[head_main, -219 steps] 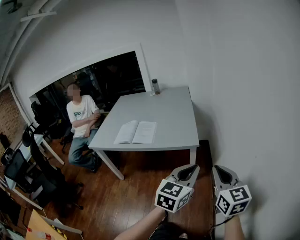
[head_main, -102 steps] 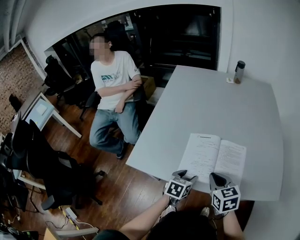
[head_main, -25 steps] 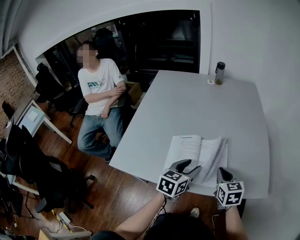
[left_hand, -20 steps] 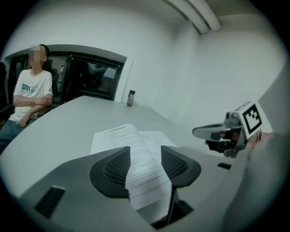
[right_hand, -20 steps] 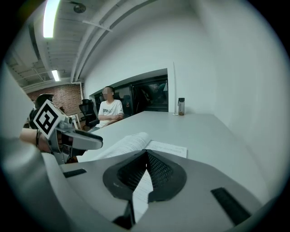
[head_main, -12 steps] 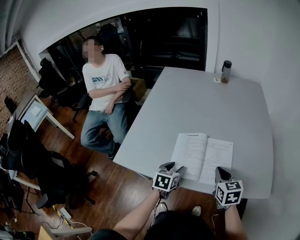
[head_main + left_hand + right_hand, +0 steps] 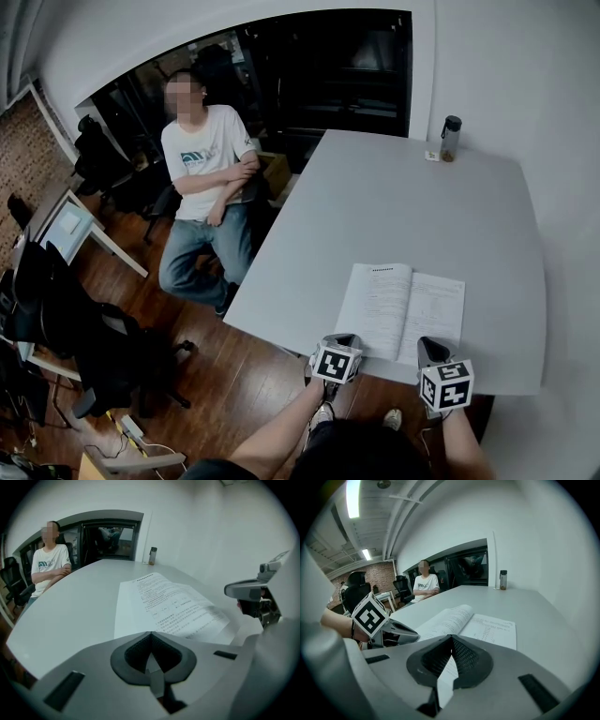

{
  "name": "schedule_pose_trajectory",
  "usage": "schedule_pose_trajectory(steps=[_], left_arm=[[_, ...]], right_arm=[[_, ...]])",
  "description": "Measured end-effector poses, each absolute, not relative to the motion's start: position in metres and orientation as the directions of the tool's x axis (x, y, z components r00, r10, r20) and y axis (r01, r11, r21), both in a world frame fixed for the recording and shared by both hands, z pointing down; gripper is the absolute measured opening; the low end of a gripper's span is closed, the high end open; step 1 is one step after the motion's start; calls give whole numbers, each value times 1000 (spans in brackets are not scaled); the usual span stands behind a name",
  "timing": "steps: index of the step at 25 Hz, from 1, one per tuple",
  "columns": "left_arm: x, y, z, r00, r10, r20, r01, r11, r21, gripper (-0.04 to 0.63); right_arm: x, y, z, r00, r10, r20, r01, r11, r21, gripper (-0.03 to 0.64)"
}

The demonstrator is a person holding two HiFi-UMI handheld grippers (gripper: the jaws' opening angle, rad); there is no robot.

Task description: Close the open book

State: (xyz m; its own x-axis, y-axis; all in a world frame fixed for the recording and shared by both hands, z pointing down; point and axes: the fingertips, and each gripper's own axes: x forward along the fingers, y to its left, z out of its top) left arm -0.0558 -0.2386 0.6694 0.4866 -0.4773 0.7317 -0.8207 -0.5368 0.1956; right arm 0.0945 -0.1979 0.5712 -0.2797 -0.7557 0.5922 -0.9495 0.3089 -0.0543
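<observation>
The open book point(image 7: 403, 309) lies flat on the grey table point(image 7: 412, 206), in the lower right of the head view. It sits close to the table's near edge, both pages face up and the spine running away from the camera.

The left gripper point(image 7: 344, 338) sits at the bottom centre of that view, its tips at the near left corner of the book. Its jaws have just been closing and now stand pressed together. In its own view the tips meet in a point, with only a thin grey sliver showing behind them. Whether they nip the edge of a page I cannot tell.

The right gripper point(image 7: 429, 345) is to the right of it, at the near edge of the right-hand page. Its jaws are also pressed together (a narrow strip of white page shows through the slit behind the tips). No page stands lifted in any view, though the left page bulges a little near the spine.

A dark bottle point(image 7: 451, 138) stands at the far edge of the table, in the upper right. A seated person point(image 7: 202, 178) in a white T-shirt, arms folded, is at the upper left, beside the table's far left corner.
</observation>
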Motion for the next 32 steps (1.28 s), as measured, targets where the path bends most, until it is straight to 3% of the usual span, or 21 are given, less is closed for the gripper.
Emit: schedule_pose_trajectory(steps=[9,16,23,32], left_arm=[[8,-229,647,587,-450,673,-753,-610,249,5],[62,-221,598,715,-424,556,-644,-709,288,5],[59,-231,538,769,-482,420,-614,-739,277,5],[-21,-250,593,614,-548,568,-759,-609,232,5]], right_arm=[[119,-191,571,-256,-764,593,-958,282,-51,5],[138,-192,554,-229,-795,561,-968,249,-41,5],[132,-202,522,-229,-838,495,-969,246,-31,5],[108,-204,536,-253,-816,519,-962,269,-46,5]])
